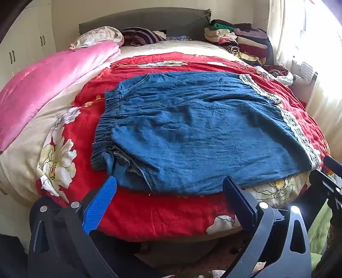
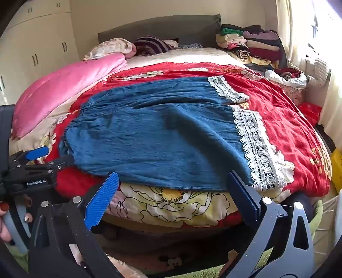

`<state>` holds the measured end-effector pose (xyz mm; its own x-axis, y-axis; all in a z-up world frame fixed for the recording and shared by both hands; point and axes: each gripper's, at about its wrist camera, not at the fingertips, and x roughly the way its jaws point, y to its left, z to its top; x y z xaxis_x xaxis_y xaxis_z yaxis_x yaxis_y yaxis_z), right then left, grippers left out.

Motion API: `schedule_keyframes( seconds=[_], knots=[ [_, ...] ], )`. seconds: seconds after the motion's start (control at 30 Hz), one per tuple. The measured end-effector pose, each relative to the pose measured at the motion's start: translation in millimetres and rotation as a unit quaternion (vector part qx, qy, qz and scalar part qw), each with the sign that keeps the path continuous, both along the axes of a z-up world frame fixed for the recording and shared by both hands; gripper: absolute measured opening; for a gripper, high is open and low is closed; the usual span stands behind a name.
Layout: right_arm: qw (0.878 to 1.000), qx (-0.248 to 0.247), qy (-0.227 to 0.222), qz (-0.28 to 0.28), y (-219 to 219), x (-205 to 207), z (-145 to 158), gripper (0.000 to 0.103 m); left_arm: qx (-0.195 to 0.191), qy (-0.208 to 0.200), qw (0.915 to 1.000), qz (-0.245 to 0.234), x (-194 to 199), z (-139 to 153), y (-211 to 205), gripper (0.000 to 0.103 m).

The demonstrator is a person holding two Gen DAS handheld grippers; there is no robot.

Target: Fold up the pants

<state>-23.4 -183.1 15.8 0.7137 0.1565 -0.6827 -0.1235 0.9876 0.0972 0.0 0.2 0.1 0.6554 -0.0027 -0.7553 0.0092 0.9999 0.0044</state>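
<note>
Blue denim pants [image 1: 192, 132] with an elastic waistband on the left and white lace cuffs [image 2: 254, 147] on the right lie flat across a red flowered quilt [image 1: 162, 211]. My left gripper [image 1: 168, 184] hovers open at the pants' near edge, close to the waistband corner, with nothing between its fingers. My right gripper [image 2: 173, 179] stands open at the near edge of the front leg [image 2: 162, 145], just left of the lace cuff, also empty. The left gripper [image 2: 40, 158] shows at the left of the right wrist view, held by a hand.
A pink blanket [image 1: 49, 83] lies along the left side of the bed. Folded clothes are stacked [image 1: 239, 40] at the far right by the headboard [image 1: 145, 19]. Loose garments [image 2: 286, 77] lie near the curtained window. White cupboards [image 2: 38, 49] stand at the left.
</note>
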Motion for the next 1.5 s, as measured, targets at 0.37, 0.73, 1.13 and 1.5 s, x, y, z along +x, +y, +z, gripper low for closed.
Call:
schedule_keyframes(
  seconds=[0.37, 0.73, 1.13, 1.5],
  knots=[
    [1.0, -0.005, -0.007, -0.001, 3.6, -1.1, 3.8, 0.095, -0.01, -0.003, 0.9999, -0.002, -0.6, 6.1, 2.5, 0.099],
    [1.0, -0.011, -0.012, 0.001, 6.0, -3.6, 5.1, 0.095, -0.026, -0.006, 0.9996, 0.0, -2.0, 7.2, 5.3, 0.099],
    [1.0, -0.012, -0.013, 0.0, 5.0, -3.9, 5.1, 0.095, -0.027, -0.007, 0.9996, -0.002, -3.1, 8.0, 4.1, 0.099],
    [1.0, -0.011, -0.006, -0.001, 3.4, -4.4, 2.7, 0.095, -0.028, -0.008, 0.9996, -0.004, -4.1, 8.5, 3.7, 0.099]
  ],
)
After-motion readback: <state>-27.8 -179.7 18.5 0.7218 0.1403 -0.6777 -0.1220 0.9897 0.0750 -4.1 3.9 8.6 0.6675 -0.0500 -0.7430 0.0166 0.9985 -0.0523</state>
